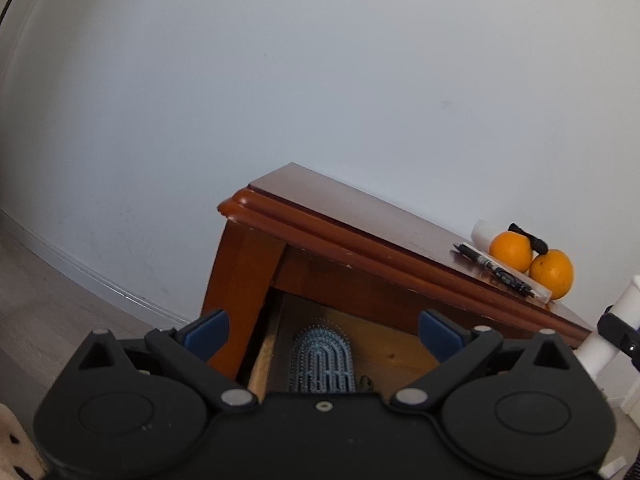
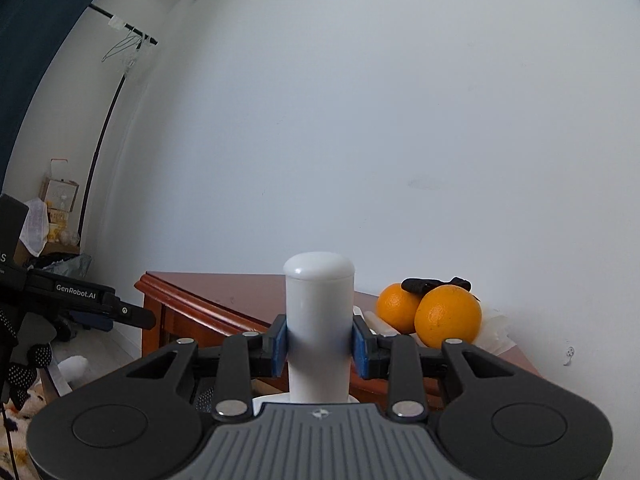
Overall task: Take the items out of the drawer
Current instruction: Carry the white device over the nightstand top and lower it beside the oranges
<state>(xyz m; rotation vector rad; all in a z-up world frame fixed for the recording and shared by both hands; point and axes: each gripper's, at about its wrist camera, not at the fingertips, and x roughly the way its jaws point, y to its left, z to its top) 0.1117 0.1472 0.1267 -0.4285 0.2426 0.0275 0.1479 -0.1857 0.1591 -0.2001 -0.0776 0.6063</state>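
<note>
Currently my right gripper point(image 2: 319, 344) is clamped on an upright white bottle point(image 2: 319, 320) at frame centre. My left gripper point(image 1: 323, 336) stands spread wide, empty, above the open drawer point(image 1: 384, 360), where a blue-grey brush point(image 1: 322, 360) lies bottom centre. Two oranges point(image 1: 532, 262) sit on the wooden table point(image 1: 340, 216), right.

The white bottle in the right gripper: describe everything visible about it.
The white bottle is a smooth, glossy cylinder that looks like plastic, with a rounded domed cap and a faint seam just below it. It stands upright, clamped at mid-height by the right gripper, a blue pad pressing on each side. Below the pads it appears slightly narrower and meets a wider white base, partly hidden by the gripper body. It is held in front of the wooden table. No label or print is visible.
</note>
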